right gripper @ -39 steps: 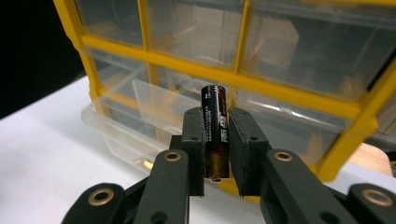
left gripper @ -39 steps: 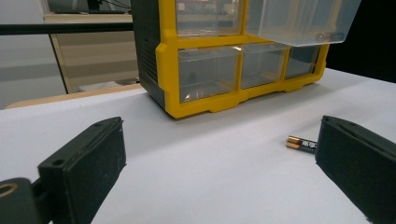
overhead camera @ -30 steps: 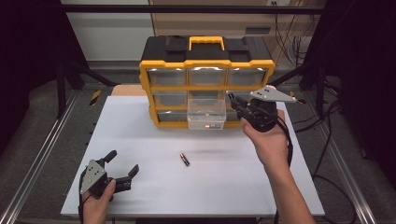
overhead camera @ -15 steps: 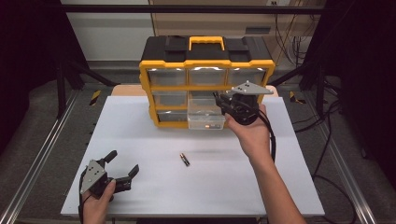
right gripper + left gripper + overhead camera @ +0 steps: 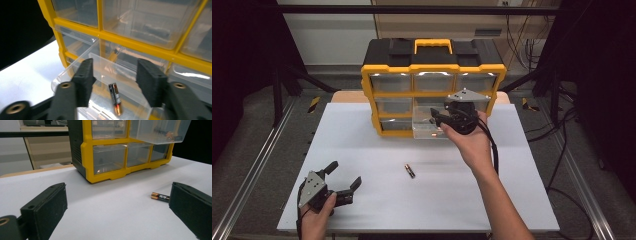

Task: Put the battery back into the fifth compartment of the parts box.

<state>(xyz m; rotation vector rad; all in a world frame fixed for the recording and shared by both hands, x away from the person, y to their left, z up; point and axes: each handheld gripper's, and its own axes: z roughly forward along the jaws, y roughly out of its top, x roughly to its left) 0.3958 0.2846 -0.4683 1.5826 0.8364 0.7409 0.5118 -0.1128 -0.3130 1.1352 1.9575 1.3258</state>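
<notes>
The right hand is covering most of the right gripper [image 5: 439, 118] in the high view, so its fingertips are hard to make out there; the right gripper view is showing its black jaws standing partly apart, having just been opening, over the pulled-out clear drawer [image 5: 100, 62] with nothing pressed between the pads. One battery [image 5: 115, 98] is lying loose on that drawer's floor, below and between the jaws, its lower end cut off by glare. The drawer is jutting from the bottom row of the yellow and black organizer [image 5: 432, 85], which is standing at the far edge of the white desk [image 5: 522, 200]. A second battery [image 5: 410, 171] is lying alone near the desk's middle, with open room all round it. The left gripper [image 5: 343, 176] is resting near the front left corner, jaws spread wide and holding nothing; its ridged pads are framing that battery [image 5: 160, 196].
</notes>
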